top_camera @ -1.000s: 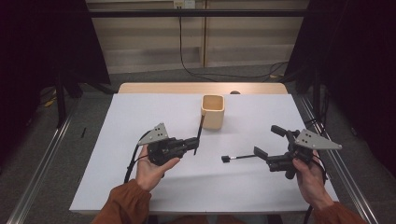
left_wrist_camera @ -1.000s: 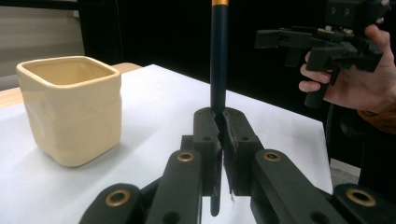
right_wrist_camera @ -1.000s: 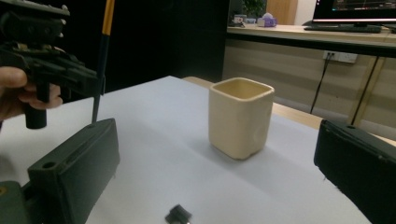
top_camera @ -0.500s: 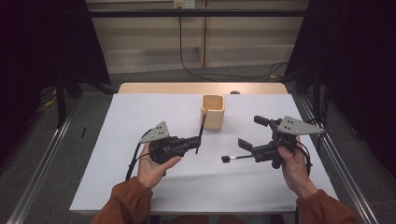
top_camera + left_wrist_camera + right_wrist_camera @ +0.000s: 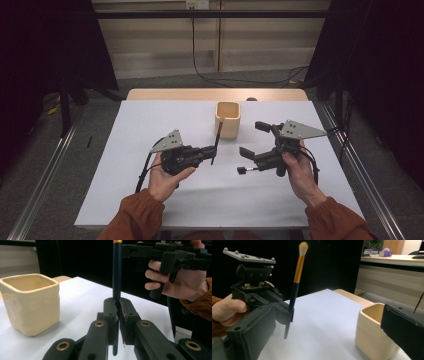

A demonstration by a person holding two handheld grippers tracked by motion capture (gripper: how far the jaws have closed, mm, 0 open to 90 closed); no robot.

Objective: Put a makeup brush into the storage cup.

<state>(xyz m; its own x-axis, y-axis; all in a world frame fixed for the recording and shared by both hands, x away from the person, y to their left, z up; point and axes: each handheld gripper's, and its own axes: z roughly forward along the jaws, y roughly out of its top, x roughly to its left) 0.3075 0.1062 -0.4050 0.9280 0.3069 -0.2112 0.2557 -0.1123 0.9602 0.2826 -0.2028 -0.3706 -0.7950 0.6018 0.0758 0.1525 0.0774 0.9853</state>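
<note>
Brush with a dark handle, gold band and pale tip stands nearly upright, pinched low on its handle by the left tongs, just beside the cream cup. Right tongs hover spread wide and hold nothing, well apart from the brush, on the other side of the cup. White counter lies beneath everything.

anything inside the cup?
The cup looks empty as far as its upper inner walls show; its bottom is hidden by the rim. The brush stays outside, clamped in the left gripper.
</note>
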